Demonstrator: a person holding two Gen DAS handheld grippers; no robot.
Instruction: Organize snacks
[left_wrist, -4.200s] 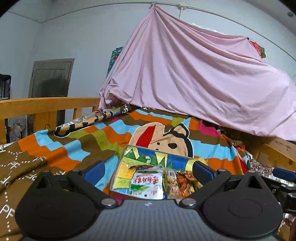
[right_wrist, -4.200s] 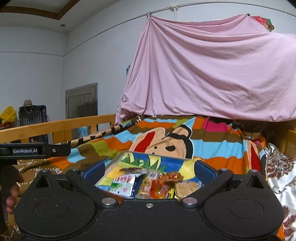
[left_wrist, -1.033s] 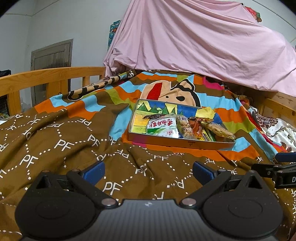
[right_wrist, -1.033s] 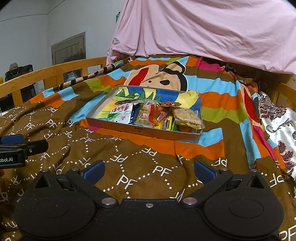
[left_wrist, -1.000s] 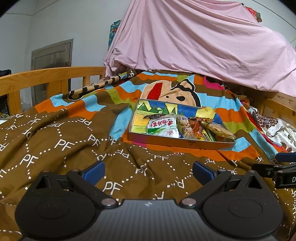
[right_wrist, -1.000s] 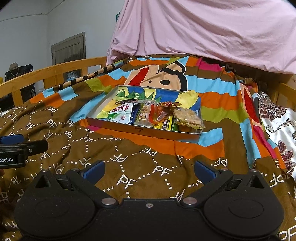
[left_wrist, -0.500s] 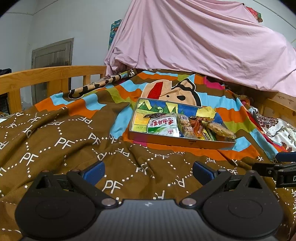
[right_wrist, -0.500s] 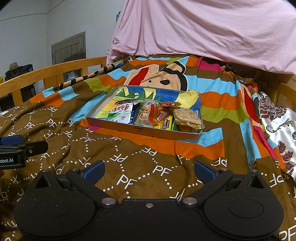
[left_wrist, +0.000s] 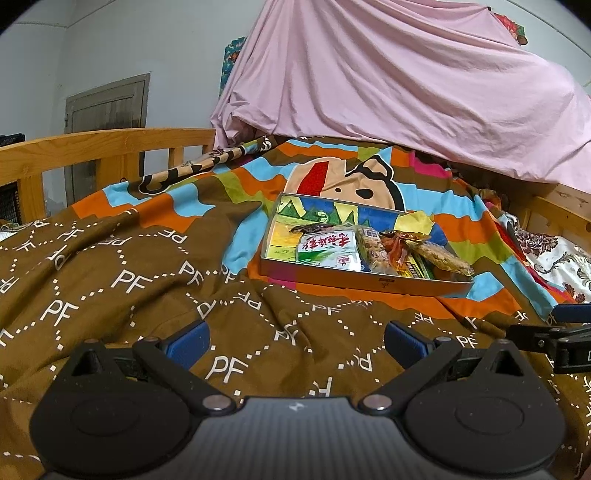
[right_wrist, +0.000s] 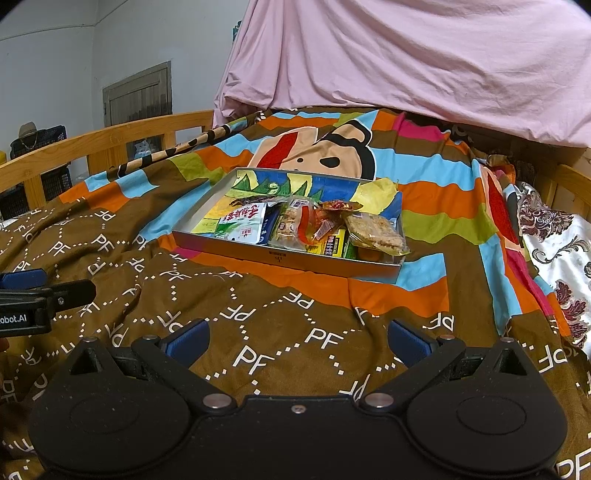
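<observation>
- L gripper (left_wrist: 295, 338): jaws wide apart, 2 blue pads (left_wrist: 186, 339), nothing between them, hovering over brown "PF" blanket (left_wrist: 122, 280).
- Snack tray (left_wrist: 354, 281): shallow metal box w/ colourful lining, sits on blanket's striped part, well ahead of gripper, slightly R of centre.
- In tray: green/white packet (left_wrist: 330, 249) w/ red characters at L-centre, clear biscuit pack (left_wrist: 373, 249) beside it, red wrapper (left_wrist: 397, 251), long cracker pack (left_wrist: 439, 256) at R end, overhanging rim.
- R gripper (left_wrist: 554, 334): only a part visible at R edge, state unclear.
- Bkgd: wooden bed rail (left_wrist: 99, 146) L, pink sheet (left_wrist: 406, 92) draped behind.
</observation>
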